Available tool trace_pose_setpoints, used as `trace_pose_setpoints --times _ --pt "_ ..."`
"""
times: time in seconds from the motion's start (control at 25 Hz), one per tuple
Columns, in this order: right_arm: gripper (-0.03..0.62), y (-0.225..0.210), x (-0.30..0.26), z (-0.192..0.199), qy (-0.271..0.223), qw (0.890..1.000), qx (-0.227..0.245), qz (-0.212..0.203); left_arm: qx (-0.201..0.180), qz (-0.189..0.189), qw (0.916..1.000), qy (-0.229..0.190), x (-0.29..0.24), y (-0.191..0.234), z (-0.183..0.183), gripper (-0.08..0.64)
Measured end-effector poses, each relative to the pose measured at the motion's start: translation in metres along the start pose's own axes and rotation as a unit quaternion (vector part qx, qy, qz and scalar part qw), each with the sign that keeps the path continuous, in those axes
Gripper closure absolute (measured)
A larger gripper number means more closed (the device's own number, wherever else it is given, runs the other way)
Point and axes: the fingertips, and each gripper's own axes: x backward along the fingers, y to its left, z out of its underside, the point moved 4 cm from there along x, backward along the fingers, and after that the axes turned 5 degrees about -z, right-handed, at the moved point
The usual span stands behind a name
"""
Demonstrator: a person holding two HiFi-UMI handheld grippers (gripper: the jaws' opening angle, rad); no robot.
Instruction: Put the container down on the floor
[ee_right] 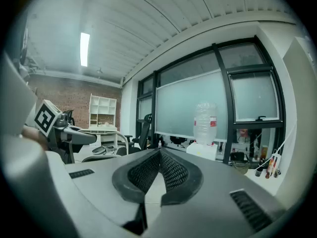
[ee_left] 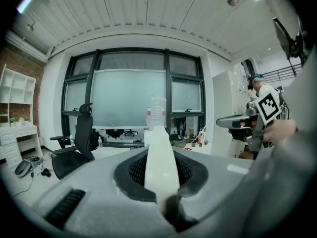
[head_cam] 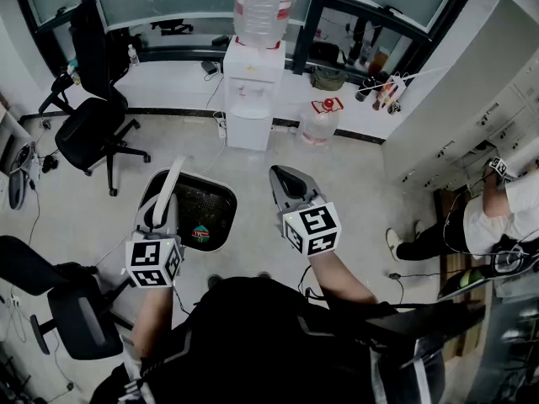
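Looking down in the head view, the left gripper [head_cam: 162, 215] is clamped on the white handle [head_cam: 173, 179] of a dark container [head_cam: 192, 213] with a pale rim. The container sits just ahead of and below that gripper, over the grey floor [head_cam: 354, 183]; whether its base touches the floor cannot be told. The right gripper [head_cam: 284, 177] is held beside it, apart from the container, with nothing in it. Ahead stands a white water dispenser [head_cam: 250, 99] carrying a large bottle [head_cam: 263, 7], with a black office chair [head_cam: 97, 129] to its left and a water jug [head_cam: 318, 123] on the floor to its right. In the left gripper view, the left gripper [ee_left: 159, 155] has its jaws pressed on the white handle [ee_left: 157, 138], which runs up between the dark pads. In the right gripper view, the right gripper [ee_right: 158, 155] has its jaws pressed together at the tips with nothing between them, and the dispenser's bottle [ee_right: 205, 120] shows before the window.
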Motion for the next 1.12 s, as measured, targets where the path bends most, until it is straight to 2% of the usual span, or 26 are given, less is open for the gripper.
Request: trace_pose_setpoints --times 0.32,0.72,1.12 --pt "0.584 -0.006 -0.009 -0.001 -0.002 1.0 -0.005 0.01 0.011 0.01 0.9999 -0.005 -0.006 -0.003 -0.002 0.517" --pt "0.583 0.013 -0.02 -0.001 0.001 1.0 -0.011 -0.015 0.016 0.012 0.9998 -0.003 -0.008 0.008 0.001 0.517" --pt "0.583 0.033 -0.043 -0.001 0.008 1.0 -0.013 -0.002 0.018 0.022 0.9996 -0.005 -0.01 0.04 0.005 0.517"
